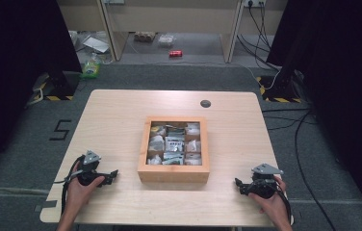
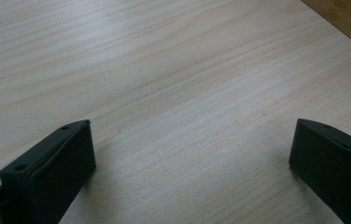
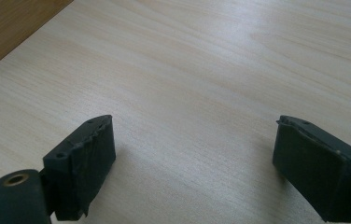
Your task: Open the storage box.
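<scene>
A shallow wooden box (image 1: 173,173) with a grid of compartments sits in the middle of the light wooden table (image 1: 116,115); small clear bags and packets lie in its cells. My left gripper (image 1: 113,175) rests on the table left of the box, held by a hand, jaws pointing toward the box. In the left gripper view the left gripper (image 2: 190,140) stands open over bare wood, nothing between its jaws. My right gripper (image 1: 238,185) rests right of the box, also pointing inward. The right gripper view shows the right gripper (image 3: 194,135) open and empty, the box's wall (image 3: 10,23) at top left.
A dark round grommet (image 1: 205,103) is set into the table near its far edge. Beyond the table lie a grey carpet, a green item (image 1: 91,67), a red can (image 1: 175,53) and cables (image 1: 285,115) on the floor. Black curtains stand at both sides.
</scene>
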`<state>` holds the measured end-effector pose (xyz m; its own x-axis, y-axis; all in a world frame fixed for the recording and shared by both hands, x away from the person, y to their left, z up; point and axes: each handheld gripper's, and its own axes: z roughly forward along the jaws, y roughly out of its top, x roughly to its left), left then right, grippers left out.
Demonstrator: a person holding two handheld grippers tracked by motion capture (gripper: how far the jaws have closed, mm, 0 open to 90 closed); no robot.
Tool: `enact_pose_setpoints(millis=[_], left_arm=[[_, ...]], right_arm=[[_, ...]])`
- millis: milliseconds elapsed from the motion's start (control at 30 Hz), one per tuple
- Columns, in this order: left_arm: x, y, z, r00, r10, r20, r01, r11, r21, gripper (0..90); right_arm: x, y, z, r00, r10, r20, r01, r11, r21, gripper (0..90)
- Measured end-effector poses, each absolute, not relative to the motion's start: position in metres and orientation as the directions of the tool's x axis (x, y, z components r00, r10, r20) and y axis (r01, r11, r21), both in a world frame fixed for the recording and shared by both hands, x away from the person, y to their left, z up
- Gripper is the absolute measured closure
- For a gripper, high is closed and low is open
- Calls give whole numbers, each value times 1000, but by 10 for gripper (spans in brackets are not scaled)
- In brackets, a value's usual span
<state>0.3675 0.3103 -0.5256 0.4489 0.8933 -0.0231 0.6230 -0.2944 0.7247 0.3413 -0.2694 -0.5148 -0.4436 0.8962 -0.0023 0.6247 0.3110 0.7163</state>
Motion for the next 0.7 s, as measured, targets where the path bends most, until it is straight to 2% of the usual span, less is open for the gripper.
enact_pose_setpoints(millis=[233, 367, 433, 700], left_arm=[[368, 310, -526, 448, 893, -24, 623, -293, 725, 0], [368, 310, -526, 449, 893, -24, 623, -293, 725, 0], [368, 310, -526, 449, 893, -24, 623, -293, 725, 0], [368, 310, -526, 448, 893, -24, 623, -293, 726, 0]], right_arm=[[340, -268, -514, -432, 902, 6, 627, 296, 721, 163], [337, -260, -510, -454, 891, 16, 609, 298, 735, 176], [335, -253, -505, -481, 877, 17, 582, 304, 755, 231], [330, -241, -499, -512, 857, 57, 561, 284, 777, 249]])
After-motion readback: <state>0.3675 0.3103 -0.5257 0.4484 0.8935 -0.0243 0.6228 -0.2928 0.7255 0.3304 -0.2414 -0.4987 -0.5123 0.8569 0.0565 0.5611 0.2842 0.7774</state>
